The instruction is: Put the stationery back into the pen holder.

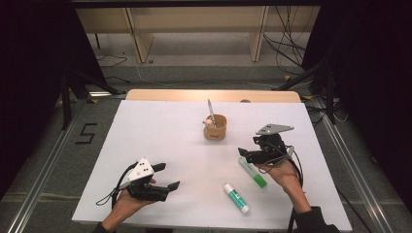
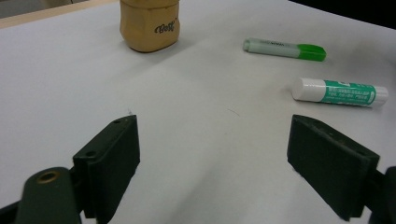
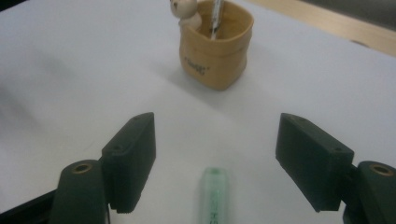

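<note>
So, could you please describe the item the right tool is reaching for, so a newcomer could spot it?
On the white table, look near the right tool, below the tan pen cup. The highlighter lies flat, one end between the open jaws. Its bright green cap separates it from the white-capped glue stick nearby.

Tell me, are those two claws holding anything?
Nothing. The right gripper is open over the green highlighter's end without touching it; the left gripper is open over bare table.

White table (image 1: 145, 136) carried tan cup (image 1: 215, 128), green marker (image 1: 252, 172) between right fingers (image 3: 130, 163), glue stick (image 1: 236, 197) nearby.
</note>
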`<control>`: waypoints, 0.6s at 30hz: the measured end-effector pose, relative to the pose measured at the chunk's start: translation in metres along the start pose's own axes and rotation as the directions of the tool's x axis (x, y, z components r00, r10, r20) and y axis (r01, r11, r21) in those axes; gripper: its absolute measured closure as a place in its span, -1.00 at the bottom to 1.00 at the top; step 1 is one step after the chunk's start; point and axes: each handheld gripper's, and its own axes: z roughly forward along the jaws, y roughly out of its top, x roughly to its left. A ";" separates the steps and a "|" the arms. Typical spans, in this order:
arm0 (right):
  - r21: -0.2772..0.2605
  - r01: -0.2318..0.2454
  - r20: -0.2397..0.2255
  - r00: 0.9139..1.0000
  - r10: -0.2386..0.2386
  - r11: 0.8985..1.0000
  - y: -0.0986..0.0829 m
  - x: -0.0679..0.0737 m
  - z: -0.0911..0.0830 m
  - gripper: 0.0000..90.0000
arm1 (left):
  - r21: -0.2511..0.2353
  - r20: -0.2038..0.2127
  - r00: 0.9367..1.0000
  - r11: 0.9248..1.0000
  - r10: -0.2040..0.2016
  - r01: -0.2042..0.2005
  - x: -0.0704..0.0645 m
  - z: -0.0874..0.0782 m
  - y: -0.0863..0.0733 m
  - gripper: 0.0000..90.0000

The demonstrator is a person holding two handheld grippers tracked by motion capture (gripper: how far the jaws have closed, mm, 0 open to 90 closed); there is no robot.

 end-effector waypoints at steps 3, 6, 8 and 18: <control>0.042 0.010 -0.008 1.000 -0.010 0.999 -0.005 0.000 -0.002 -0.34 | 0.004 0.000 1.000 1.000 0.003 -0.003 0.000 0.000 0.000 -0.63; 0.086 0.013 -0.015 1.000 -0.011 0.996 -0.009 0.001 -0.001 -0.33 | 0.000 0.000 1.000 1.000 -0.001 0.001 0.000 0.000 0.000 -0.63; 0.117 0.018 -0.014 1.000 -0.016 0.993 -0.012 0.003 0.001 -0.33 | -0.002 0.001 1.000 1.000 -0.003 0.003 0.000 0.000 0.000 -0.63; 0.236 -0.008 0.005 1.000 0.007 0.972 -0.023 0.004 0.011 -0.24 | 0.000 0.003 1.000 1.000 0.006 -0.006 -0.001 0.000 0.000 -0.63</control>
